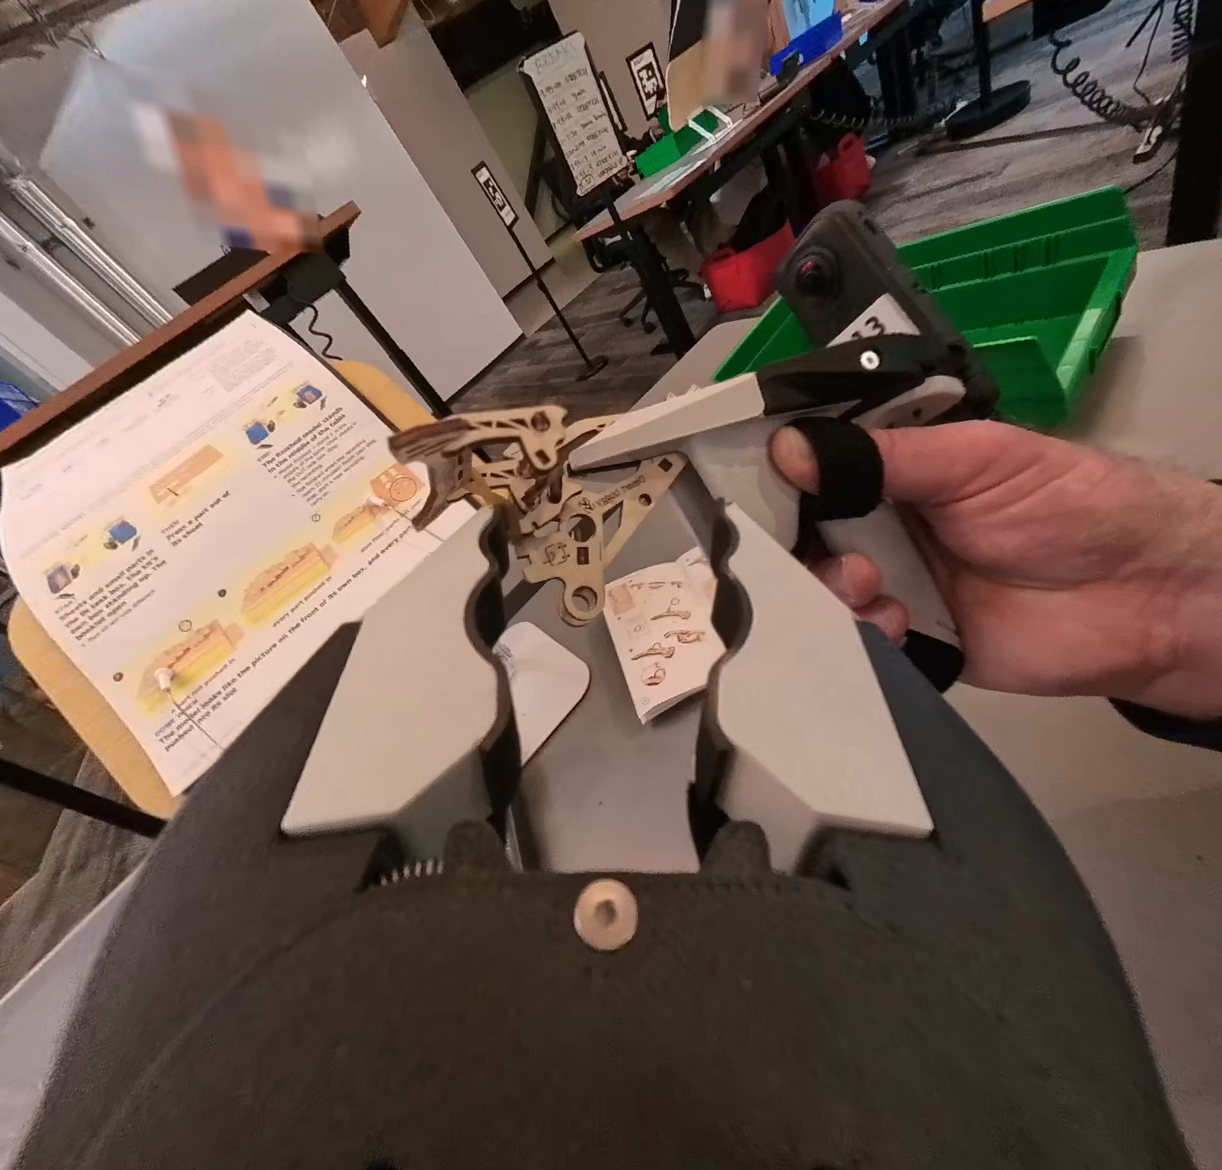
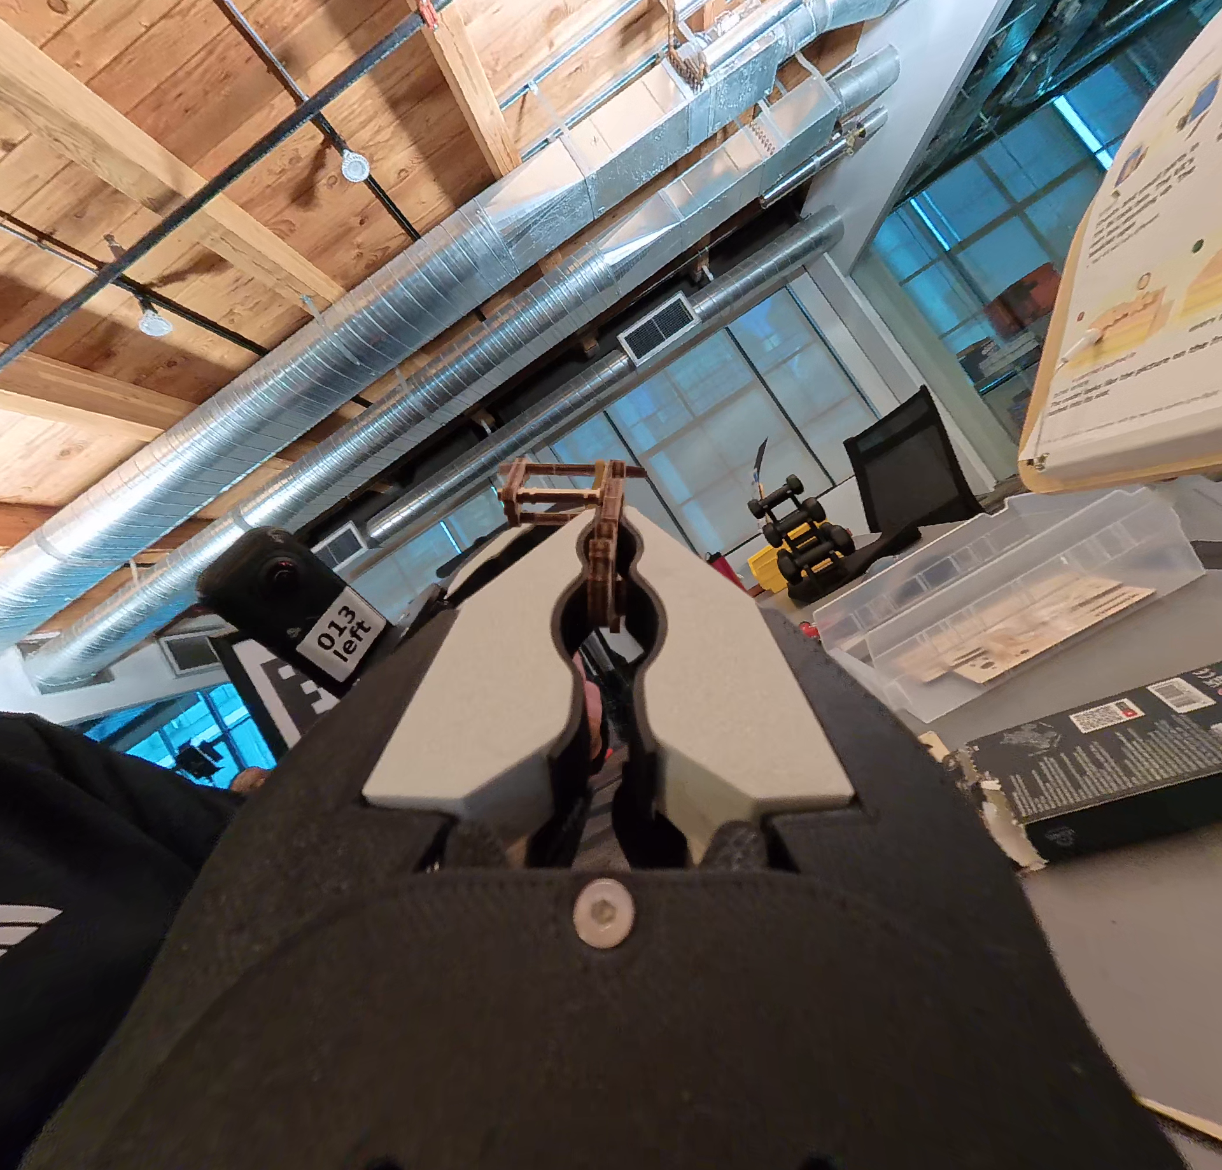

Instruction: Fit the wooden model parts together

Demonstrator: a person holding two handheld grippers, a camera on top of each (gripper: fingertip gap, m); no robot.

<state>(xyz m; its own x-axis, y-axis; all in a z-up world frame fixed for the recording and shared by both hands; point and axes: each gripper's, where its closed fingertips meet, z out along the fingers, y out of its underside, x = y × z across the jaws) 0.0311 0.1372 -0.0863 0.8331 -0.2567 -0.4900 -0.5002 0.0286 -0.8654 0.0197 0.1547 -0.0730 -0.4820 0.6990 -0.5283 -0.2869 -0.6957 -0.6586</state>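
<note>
The wooden model [image 1: 562, 510], a pale laser-cut assembly of flat plates and struts, hangs in the air above the grey table. My right gripper [image 1: 575, 461] reaches in from the right, held by a hand, and is shut on the model's upper part. In the right wrist view the right gripper [image 2: 605, 530] is closed on a brown wooden strip, with the model's frame [image 2: 562, 490] sticking out above the fingertips. My left gripper [image 1: 602, 523] is wide open, its fingertips on either side of the model's lower plate. I cannot tell whether they touch it.
A green bin [image 1: 992, 318] stands at the back right of the table [image 1: 992, 841]. A printed instruction sheet [image 1: 198, 510] stands at the left, with a small booklet [image 1: 661, 636] and a white card [image 1: 542, 675] below the model. A clear box [image 2: 992, 609] and a black box [image 2: 1091, 768] lie to the right. Only a small space, under 4 cm, lies between the two pairs of fingers.
</note>
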